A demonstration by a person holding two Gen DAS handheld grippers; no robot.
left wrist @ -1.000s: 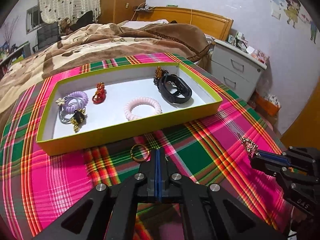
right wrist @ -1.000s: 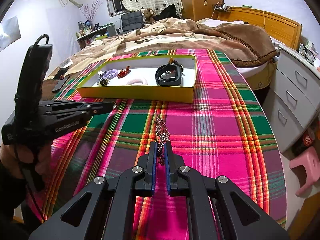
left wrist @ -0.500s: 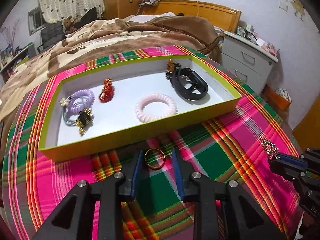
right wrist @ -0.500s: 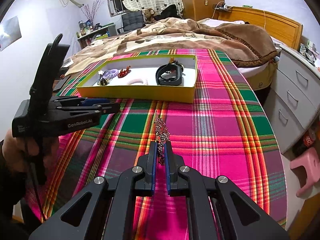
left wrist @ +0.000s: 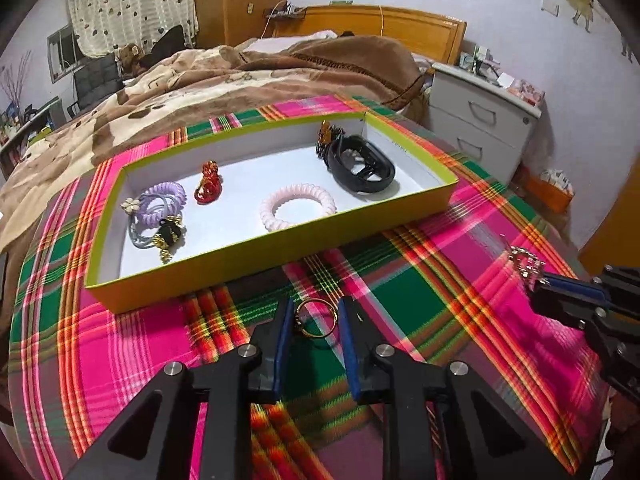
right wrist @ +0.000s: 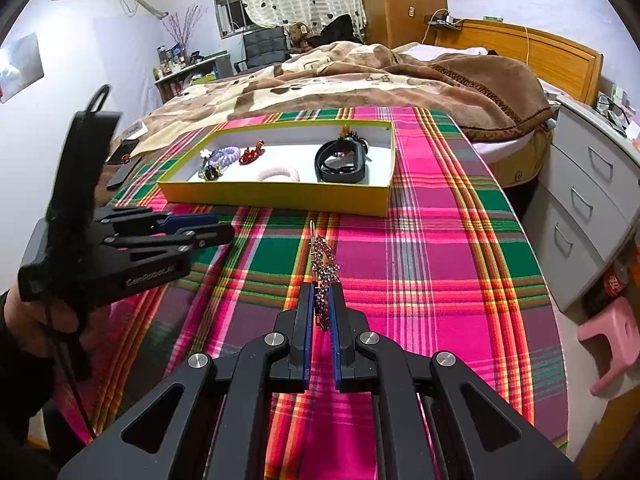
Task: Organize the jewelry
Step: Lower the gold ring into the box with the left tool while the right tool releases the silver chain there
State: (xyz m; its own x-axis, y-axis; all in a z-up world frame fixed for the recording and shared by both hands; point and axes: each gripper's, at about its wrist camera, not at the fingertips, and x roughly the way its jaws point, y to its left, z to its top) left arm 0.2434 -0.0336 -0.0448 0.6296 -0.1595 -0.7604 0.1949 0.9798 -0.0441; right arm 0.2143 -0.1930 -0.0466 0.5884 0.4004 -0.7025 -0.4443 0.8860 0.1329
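One hand-held gripper [right wrist: 208, 232], the left, reads "GenRoboLAI".

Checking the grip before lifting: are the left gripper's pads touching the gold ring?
Apart. The left wrist view shows the gold ring lying between the closing left gripper pads, plaid cloth visible either side.

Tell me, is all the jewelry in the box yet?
Not yet. Hair ties, a pink coil and a black band lie in the yellow box. The right gripper holds a sparkly clip. The left gripper is closing around a gold ring on the cloth.
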